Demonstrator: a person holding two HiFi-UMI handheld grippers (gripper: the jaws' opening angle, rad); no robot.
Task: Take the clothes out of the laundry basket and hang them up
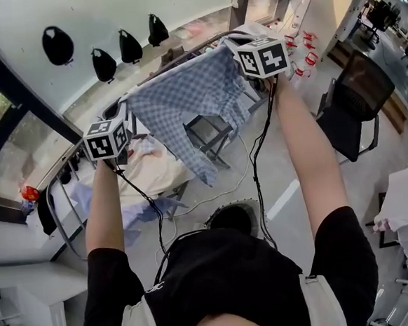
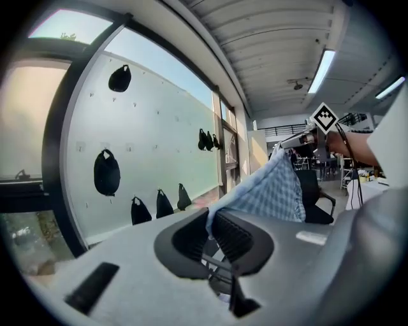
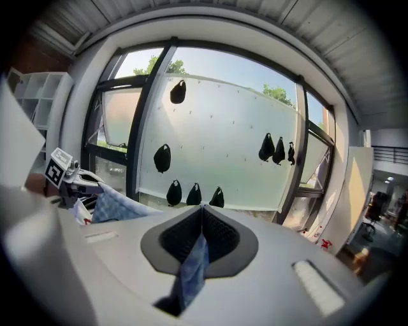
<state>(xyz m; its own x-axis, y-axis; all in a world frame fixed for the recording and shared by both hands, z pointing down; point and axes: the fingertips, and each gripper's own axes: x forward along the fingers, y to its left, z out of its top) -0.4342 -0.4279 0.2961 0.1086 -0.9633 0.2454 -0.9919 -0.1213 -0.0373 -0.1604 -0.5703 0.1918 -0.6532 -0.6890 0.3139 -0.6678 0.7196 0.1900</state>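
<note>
I hold the blue-and-white checked cotton shirt [image 1: 192, 96] spread at twelve o'clock, with the left gripper [image 2: 210, 230] and right gripper [image 3: 201, 237] each clamped shut on an edge. Best to hold it taut and level when draping it over the grey metal rack rail [image 1: 56, 212] at ten o'clock.

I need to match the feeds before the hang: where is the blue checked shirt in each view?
Head view: the blue checked shirt is stretched across the upper centre, held up at both ends.
Left gripper view: the shirt is right of centre, with a corner pinched in the jaws.
Right gripper view: a fold of the shirt is clamped in the jaws at lower centre.
Shared landmark: the black bags hanging on the pale wall.
</note>
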